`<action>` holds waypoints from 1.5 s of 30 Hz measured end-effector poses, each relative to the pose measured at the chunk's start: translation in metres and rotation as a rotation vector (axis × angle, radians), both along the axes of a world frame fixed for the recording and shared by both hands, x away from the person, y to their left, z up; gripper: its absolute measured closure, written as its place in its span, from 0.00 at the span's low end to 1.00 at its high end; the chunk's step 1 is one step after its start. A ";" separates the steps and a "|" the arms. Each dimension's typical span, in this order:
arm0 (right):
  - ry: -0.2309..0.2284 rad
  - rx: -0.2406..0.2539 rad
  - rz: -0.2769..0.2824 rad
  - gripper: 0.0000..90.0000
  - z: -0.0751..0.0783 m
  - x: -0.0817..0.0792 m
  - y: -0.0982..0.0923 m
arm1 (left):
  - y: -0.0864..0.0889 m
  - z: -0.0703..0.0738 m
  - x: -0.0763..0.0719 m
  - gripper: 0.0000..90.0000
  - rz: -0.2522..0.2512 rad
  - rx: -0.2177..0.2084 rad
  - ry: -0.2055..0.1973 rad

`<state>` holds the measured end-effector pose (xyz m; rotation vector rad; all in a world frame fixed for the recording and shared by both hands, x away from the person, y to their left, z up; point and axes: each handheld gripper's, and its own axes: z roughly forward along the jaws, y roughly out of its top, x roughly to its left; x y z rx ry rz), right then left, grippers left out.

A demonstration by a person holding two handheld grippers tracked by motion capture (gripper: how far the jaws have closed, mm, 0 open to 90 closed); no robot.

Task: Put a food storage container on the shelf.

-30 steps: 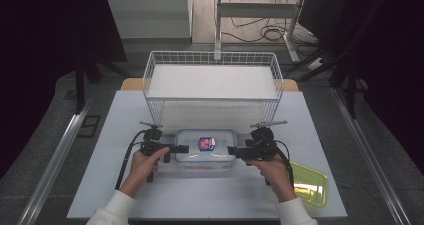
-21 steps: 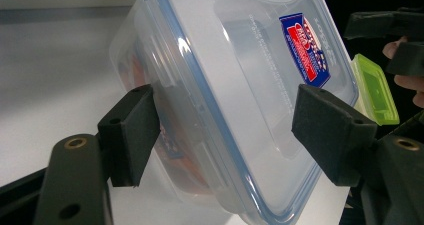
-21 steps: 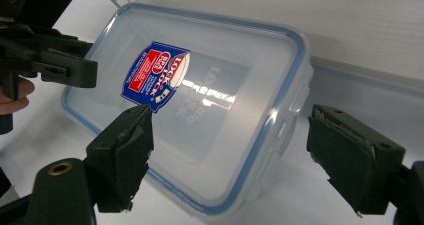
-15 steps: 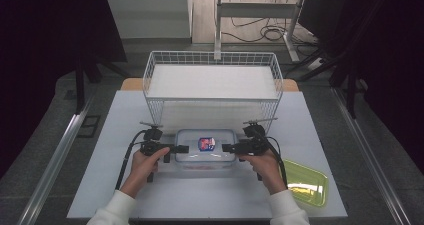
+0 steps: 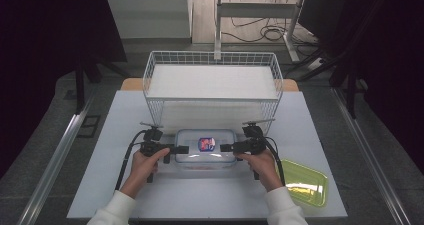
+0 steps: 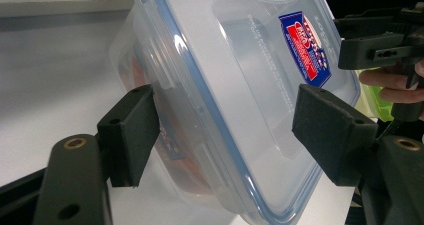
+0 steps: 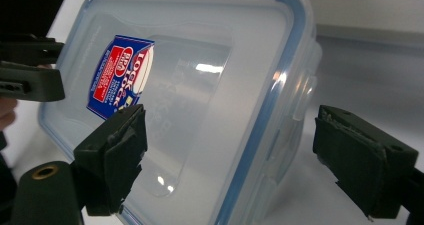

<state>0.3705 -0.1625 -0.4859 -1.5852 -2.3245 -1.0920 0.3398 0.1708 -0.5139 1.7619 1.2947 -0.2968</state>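
A clear plastic box (image 5: 206, 148) with a blue-rimmed lid and a red-and-blue label lies on the white tabletop (image 5: 150, 195) near the middle of its front half, just in front of the wire basket (image 5: 212, 82). The left gripper (image 5: 181, 149) is at the box's left end with its jaws spread wide on either side of the lid edge, gripping nothing. The right gripper (image 5: 226, 147) is at the right end, its jaws likewise wide apart around that edge; a green tray (image 5: 305, 182) lies near the front right corner.
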 end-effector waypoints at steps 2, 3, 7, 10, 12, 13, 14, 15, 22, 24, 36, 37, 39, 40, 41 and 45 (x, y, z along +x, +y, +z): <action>0.040 0.032 0.010 0.17 -0.003 0.003 -0.001 | 0.000 0.000 0.000 0.30 -0.001 0.001 -0.003; 0.055 0.042 0.014 0.18 -0.003 0.003 0.000 | 0.000 0.000 -0.001 0.30 -0.001 0.002 -0.005; 0.074 0.059 0.020 0.20 -0.004 0.003 0.000 | 0.000 0.000 -0.002 0.30 -0.003 0.006 -0.014; 0.074 0.066 0.010 0.24 -0.003 0.003 -0.002 | -0.001 0.001 -0.003 0.31 -0.005 0.012 -0.019; 0.078 0.086 0.000 0.29 -0.003 0.001 -0.006 | -0.002 0.004 -0.007 0.31 -0.015 0.035 -0.045; 0.078 0.100 0.000 0.30 -0.002 0.000 -0.008 | -0.003 0.005 -0.009 0.31 -0.016 0.042 -0.056; 0.076 0.103 0.005 0.32 -0.002 -0.001 -0.011 | -0.003 0.006 -0.011 0.31 -0.016 0.049 -0.062; 0.076 0.109 0.003 0.33 -0.001 -0.002 -0.011 | -0.003 0.007 -0.012 0.31 -0.022 0.059 -0.065; 0.061 0.137 0.014 0.40 0.001 -0.008 -0.018 | -0.002 0.011 -0.018 0.36 -0.014 0.055 -0.084; 0.060 0.134 0.018 0.40 0.002 -0.008 -0.018 | -0.002 0.011 -0.019 0.37 -0.014 0.053 -0.088; 0.044 0.159 0.051 0.46 0.003 -0.013 -0.026 | 0.006 0.010 -0.024 0.45 -0.013 0.002 -0.098; 0.043 0.161 0.053 0.46 0.003 -0.013 -0.026 | 0.006 0.010 -0.024 0.46 -0.014 0.001 -0.100; 0.039 0.164 0.058 0.47 0.003 -0.015 -0.027 | 0.008 0.010 -0.025 0.47 -0.017 -0.007 -0.100; 0.039 0.164 0.058 0.47 0.003 -0.015 -0.027 | 0.008 0.010 -0.025 0.48 -0.017 -0.007 -0.100; 0.033 0.162 0.062 0.47 0.004 -0.016 -0.028 | 0.009 0.009 -0.026 0.48 -0.016 -0.014 -0.104; 0.023 0.162 0.067 0.48 0.004 -0.017 -0.028 | 0.010 0.008 -0.027 0.50 -0.017 -0.027 -0.108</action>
